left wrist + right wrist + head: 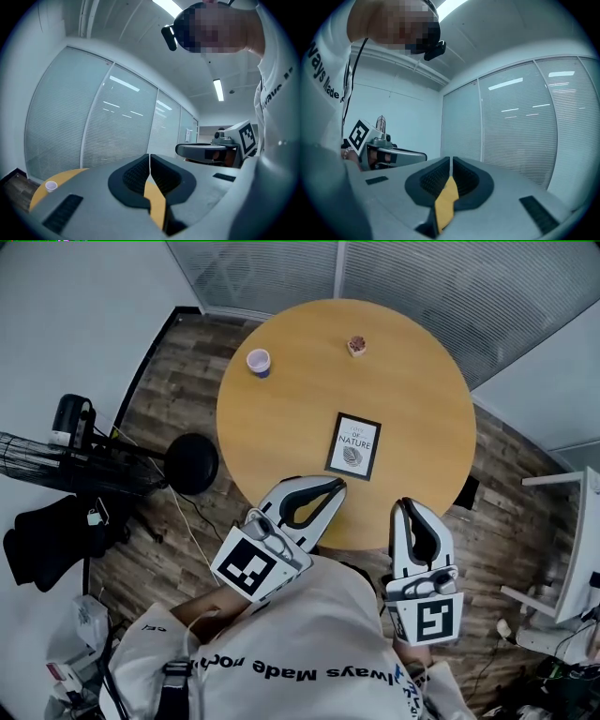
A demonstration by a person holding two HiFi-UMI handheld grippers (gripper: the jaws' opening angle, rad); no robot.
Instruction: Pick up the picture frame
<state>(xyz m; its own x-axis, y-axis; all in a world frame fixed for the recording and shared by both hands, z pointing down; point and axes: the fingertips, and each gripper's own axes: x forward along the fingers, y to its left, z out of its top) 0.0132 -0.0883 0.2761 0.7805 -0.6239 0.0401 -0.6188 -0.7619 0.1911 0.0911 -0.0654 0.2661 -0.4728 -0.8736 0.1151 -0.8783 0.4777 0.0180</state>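
Note:
A black picture frame with a white print lies flat on the round wooden table, slightly right of its middle. My left gripper hovers at the table's near edge, just short of the frame's lower left corner, jaws shut on nothing. The right gripper sits at the near edge too, right of the frame, and is also shut and empty. In the left gripper view the shut left gripper points upward at the blinds; the right gripper view shows the right gripper tilted the same way. The frame is hidden in both.
A small paper cup stands at the table's far left and a small brown object at the far side. A fan and black stand base are on the floor left; white furniture at right.

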